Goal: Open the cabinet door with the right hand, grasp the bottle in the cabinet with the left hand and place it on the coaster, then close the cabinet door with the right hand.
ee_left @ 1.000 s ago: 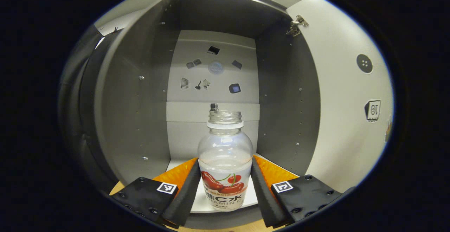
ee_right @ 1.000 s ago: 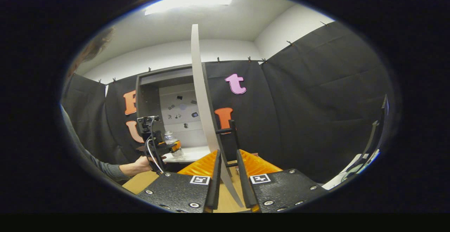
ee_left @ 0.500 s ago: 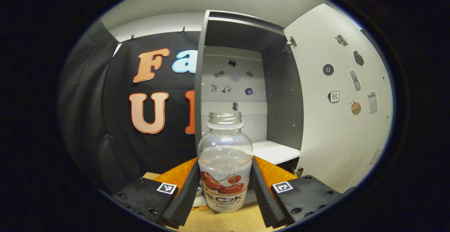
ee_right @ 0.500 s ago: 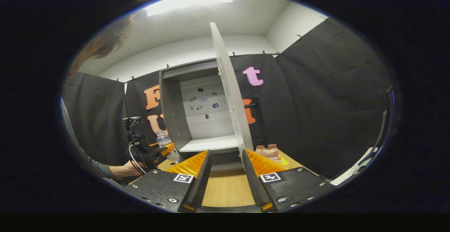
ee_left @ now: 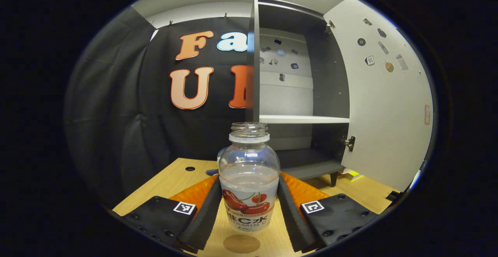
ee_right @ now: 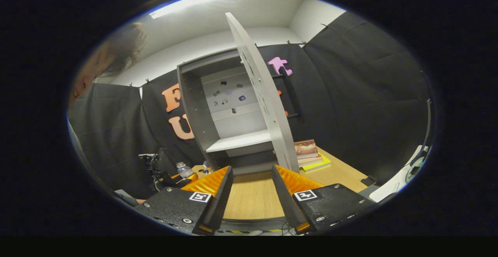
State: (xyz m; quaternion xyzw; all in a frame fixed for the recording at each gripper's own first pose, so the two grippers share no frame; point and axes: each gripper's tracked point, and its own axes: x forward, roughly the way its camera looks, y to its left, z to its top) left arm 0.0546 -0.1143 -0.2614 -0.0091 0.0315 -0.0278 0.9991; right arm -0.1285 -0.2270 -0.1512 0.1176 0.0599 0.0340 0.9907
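While clamped between both fingers of the left gripper (ee_left: 249, 210), bottle (ee_left: 249, 179) with cherry label hangs above coaster (ee_left: 241, 243); right gripper (ee_right: 249, 194) spread, empty, open cabinet door (ee_right: 268, 105) edge just ahead

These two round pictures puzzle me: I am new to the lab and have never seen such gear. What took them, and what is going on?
No robot here: a person holds a two-finger tool in each hand, and a fisheye camera rides on each tool, looking along its tongs.

The left gripper view looks from the left gripper. Its tongs are shut on a clear, uncapped bottle, held upright above the wooden table. The round brown coaster lies on the table just below the bottle.

The right gripper view looks from the right gripper, whose tongs are open and hold nothing. Ahead stands the grey cabinet with its door swung open; a stack of books lies beside it. At far left in this view you see the other tool with the bottle.
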